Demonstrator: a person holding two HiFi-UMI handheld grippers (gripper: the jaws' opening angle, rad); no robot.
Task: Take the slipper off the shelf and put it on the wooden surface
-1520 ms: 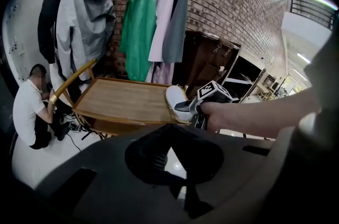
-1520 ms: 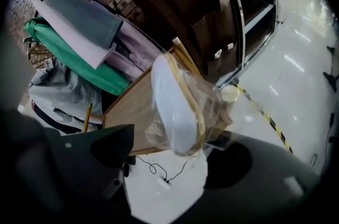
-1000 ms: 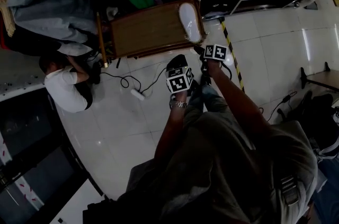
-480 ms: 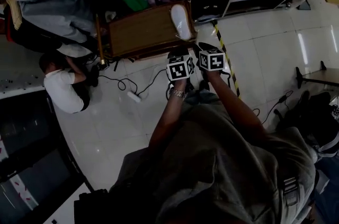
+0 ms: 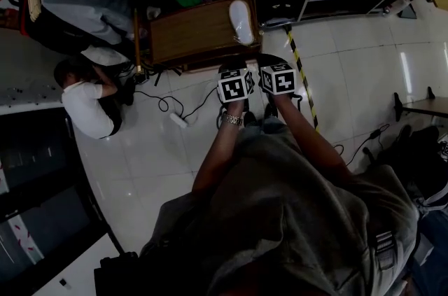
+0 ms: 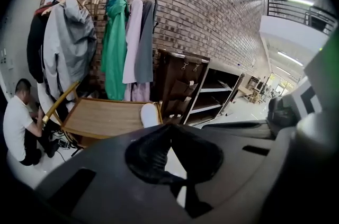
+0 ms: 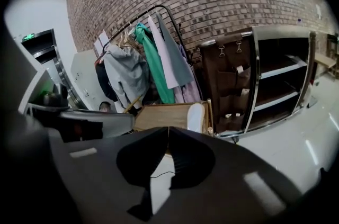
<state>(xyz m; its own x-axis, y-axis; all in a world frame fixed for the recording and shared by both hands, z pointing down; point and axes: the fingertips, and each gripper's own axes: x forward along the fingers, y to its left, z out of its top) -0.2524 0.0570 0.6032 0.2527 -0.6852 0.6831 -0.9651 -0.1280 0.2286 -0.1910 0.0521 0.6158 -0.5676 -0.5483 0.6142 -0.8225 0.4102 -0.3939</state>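
Note:
A white slipper lies on the right end of the wooden surface, apart from both grippers. Held side by side over the tiled floor, just short of that surface, are my left gripper and right gripper. In the left gripper view the left gripper is shut with nothing in it, and the slipper shows beyond its tips. The right gripper is shut and empty too, with the slipper ahead on the wooden top.
A dark open shelf unit stands right of the wooden surface. A clothes rack with hanging garments is behind it. A person crouches at the left. A cable and power strip lie on the floor, beside striped tape.
The left gripper has come forward until it is level with the right one. The right gripper has drawn back a little from the slipper, which stays on the wooden surface.

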